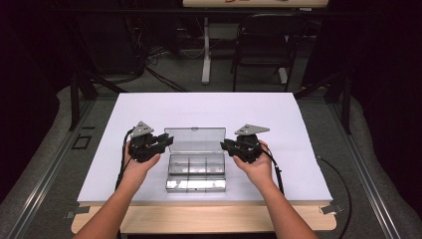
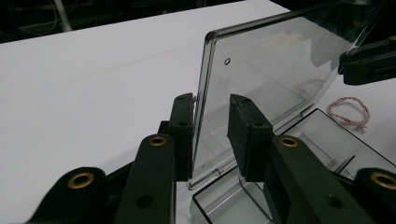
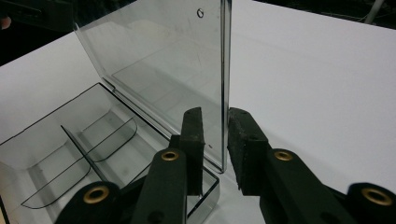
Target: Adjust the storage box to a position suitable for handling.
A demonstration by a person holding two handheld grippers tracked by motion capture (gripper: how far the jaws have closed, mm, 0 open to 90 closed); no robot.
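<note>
Clear box sits near the counter's front edge, centred, lid upright. Left tool and right tool each straddle a lid side edge, jaws slightly apart, not clamped.

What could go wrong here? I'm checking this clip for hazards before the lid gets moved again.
The upright lid of the clear box stands between each tongs' jaws, left tongs and right tongs, with visible gaps. It might tip either way once unsupported. A falling lid could jolt the light box across the white table.
</note>
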